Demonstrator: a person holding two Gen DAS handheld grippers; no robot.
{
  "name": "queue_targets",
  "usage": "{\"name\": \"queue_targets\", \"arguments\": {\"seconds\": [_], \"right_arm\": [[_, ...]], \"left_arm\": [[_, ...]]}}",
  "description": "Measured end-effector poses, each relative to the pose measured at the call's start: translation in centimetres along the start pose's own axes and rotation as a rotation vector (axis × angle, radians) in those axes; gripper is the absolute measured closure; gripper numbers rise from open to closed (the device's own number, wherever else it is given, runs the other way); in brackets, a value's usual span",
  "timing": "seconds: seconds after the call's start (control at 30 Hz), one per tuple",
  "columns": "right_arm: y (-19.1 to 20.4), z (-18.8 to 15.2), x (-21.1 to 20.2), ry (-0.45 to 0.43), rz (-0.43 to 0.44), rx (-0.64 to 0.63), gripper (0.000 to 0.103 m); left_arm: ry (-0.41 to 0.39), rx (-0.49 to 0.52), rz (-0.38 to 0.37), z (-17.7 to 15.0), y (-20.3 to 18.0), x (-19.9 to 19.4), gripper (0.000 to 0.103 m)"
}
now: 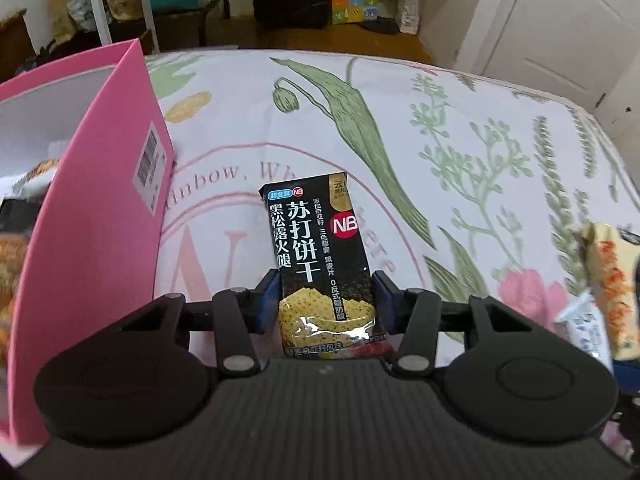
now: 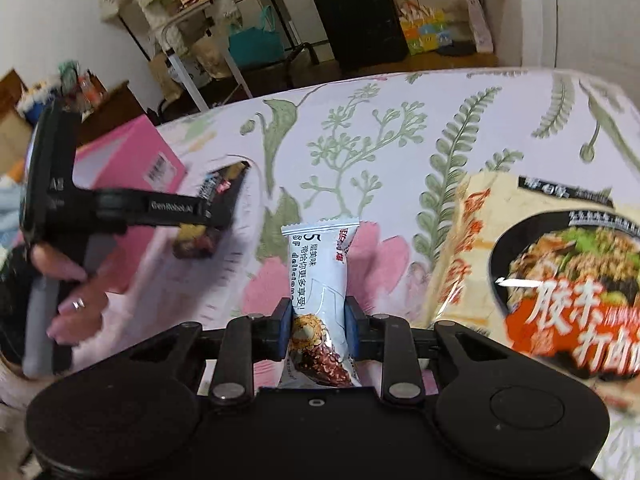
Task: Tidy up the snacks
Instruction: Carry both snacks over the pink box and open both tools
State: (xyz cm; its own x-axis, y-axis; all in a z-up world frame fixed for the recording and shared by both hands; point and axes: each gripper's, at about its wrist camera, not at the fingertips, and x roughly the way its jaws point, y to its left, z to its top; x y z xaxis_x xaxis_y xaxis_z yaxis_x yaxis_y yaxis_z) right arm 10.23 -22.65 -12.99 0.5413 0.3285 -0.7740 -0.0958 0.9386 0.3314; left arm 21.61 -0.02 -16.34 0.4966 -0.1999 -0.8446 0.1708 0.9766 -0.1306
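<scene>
**Both claws carry a snack packet above the bed**

The left claw [image 1: 326, 298] is clenched on a black cracker packet [image 1: 320, 256]. Its blue pads [image 1: 269, 300] press on the two long edges of the packet, in the lower half, and the packet stands almost upright between them above the flowered bed sheet [image 1: 460, 128]. The right claw [image 2: 318, 330] is clenched on a white snack bar [image 2: 318, 292], again in the lower half, and the wrapper is pinched narrow where the pads meet it.

Just left of the black packet stands a pink box [image 1: 92, 248], open at the top. Some other packets seem to lie inside it, but they are blurred. I judge that the box is the place where the snacks go. A large noodle packet [image 2: 540, 276] lies on the bed at the right, near the white bar.

Both packets look light. The black one is thin film around crackers, so I expect it to be a bit stiff but fragile: a hard squeeze could break what is inside. The glossy film may also slip. The grip on the long edges seems good, because the flat faces stay free. The white bar is soft at its sealed ends and firmer in the middle, so the middle of the body is the better place to hold. In the right wrist view, a hand [image 2: 76, 288] holds the handle of the left claw.
</scene>
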Motion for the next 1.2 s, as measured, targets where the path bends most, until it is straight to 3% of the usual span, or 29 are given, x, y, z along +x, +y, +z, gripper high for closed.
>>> {"name": "queue_targets", "arguments": {"seconds": [0.2, 0.47, 0.7, 0.87, 1.03, 1.2], "right_arm": [[1.9, -0.1, -0.8, 0.02, 0.041, 0.001, 0.072], [4.6, -0.1, -1.5, 0.067, 0.087, -0.049, 0.072], [8.4, -0.5, -3.6, 0.093, 0.157, -0.113, 0.072], [11.3, 0.2, -4.9, 0.055, 0.245, -0.179, 0.072], [14.3, 2.3, -4.4, 0.028, 0.299, -0.245, 0.072], [18.2, 5.1, -2.1, -0.02, 0.356, -0.263, 0.072]], "left_arm": [[0.018, 0.047, -0.055, -1.7, -0.7, -3.4, 0.055], [-0.002, 0.105, -0.061, -4.6, 0.2, -8.1, 0.055], [0.004, 0.068, -0.112, -6.8, 2.6, -12.9, 0.055], [-0.019, 0.036, -0.166, -7.2, 4.6, -17.0, 0.056], [-0.084, 0.02, -0.136, -7.1, 6.7, -20.5, 0.056], [-0.149, -0.057, -0.084, -6.2, 10.2, -22.5, 0.056]]}}
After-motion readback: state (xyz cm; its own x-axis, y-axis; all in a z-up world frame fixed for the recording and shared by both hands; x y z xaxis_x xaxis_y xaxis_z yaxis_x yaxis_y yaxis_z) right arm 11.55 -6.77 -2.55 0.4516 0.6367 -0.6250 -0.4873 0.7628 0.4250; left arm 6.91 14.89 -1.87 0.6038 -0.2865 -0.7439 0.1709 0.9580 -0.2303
